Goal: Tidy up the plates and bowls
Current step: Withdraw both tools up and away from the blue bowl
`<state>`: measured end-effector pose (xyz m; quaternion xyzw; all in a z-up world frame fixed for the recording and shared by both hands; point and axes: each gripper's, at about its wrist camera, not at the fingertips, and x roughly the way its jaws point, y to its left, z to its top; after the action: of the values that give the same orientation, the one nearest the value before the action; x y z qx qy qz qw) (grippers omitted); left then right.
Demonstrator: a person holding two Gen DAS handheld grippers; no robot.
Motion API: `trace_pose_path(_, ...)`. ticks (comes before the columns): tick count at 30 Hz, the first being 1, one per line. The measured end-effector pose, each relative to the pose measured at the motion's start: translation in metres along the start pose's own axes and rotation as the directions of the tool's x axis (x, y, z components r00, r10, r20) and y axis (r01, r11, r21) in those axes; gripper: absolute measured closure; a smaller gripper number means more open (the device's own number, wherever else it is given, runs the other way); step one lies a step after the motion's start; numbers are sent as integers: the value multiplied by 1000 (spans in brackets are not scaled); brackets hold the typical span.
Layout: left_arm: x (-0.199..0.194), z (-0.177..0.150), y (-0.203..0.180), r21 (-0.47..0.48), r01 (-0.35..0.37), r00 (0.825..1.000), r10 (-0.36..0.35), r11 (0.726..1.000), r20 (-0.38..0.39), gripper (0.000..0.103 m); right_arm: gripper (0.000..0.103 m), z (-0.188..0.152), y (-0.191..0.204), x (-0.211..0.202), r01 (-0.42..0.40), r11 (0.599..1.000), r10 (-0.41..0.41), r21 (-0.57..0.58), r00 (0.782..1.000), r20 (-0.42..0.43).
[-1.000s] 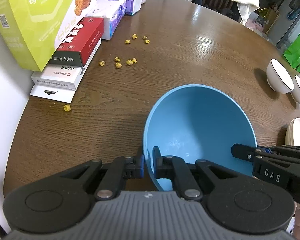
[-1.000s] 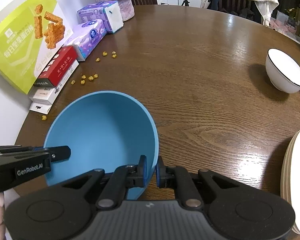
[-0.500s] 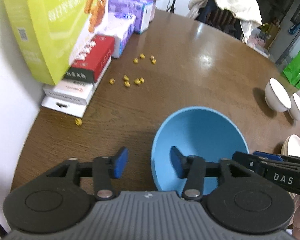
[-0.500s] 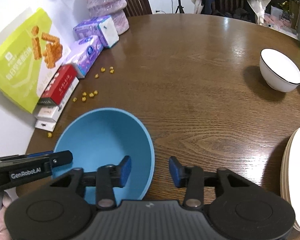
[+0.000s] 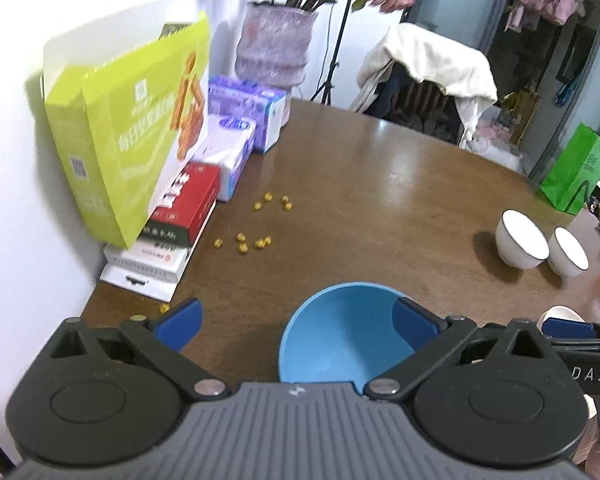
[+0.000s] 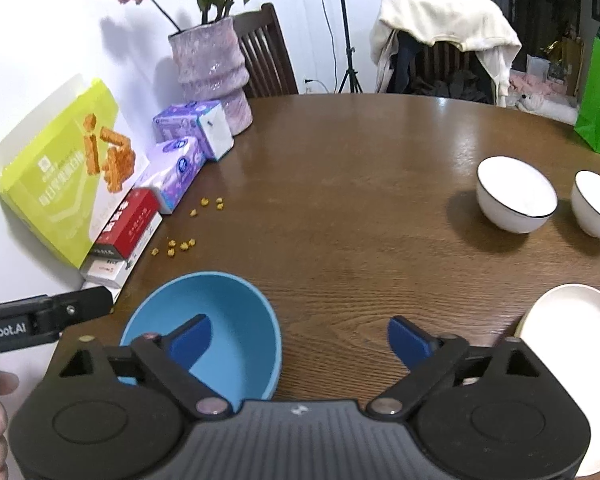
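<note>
Blue is the colour of the bowl (image 6: 204,332) that sits on the brown wooden table (image 6: 360,200), near the edge closest to the person. Both tools are opening wide and hold nothing. The left tool (image 5: 296,322) has one pad over the inside of the bowl and one pad out over the bare wood. The right tool (image 6: 298,340) is the same, with one blue pad above the bowl and the other out to the side. No pad seems to press on the rim.

What could go wrong? A pad still hangs low by the rim on each side. If a tool swings sideways, it could catch the rim and tip the bowl or push it off the near edge. The little yellow crumbs (image 5: 252,240) by the boxes (image 5: 180,216) could also get swept around.

The right view shows the cream plates (image 6: 576,356) at the near right edge, big and clear, and two white bowls (image 6: 516,196) toward the right edge. The left view shows only a small bit of the plates behind the other tool. The left view shows more of the wall-side edge of the table, where the boxes are stacked up.
</note>
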<state>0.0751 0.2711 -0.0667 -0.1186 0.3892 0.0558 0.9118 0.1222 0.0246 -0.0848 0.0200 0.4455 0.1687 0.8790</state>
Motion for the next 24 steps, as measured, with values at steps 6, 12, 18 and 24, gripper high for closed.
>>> trace_pose_path(6, -10, -4, -7, 10, 8, 1000, -8, 1000, 18, 0, 0, -5, -12, -19, 8, 1000, -8, 11, 1000, 29)
trace_pose_path(12, -17, -8, -9, 24, 24, 999, -24, 999, 23, 0, 0, -12, -16, -34, 18, 1000, -19, 25, 999, 51)
trace_pose_path(18, -24, -8, -10, 55, 51, 998, -53, 997, 32, 0, 0, -17, -15, -45, 33, 998, -36, 48, 997, 67)
trace_pose_path(24, -29, -10, -12, 100, 91, 995, -94, 991, 31, 0, 0, -29, -12, -56, 53, 995, -59, 83, 995, 77)
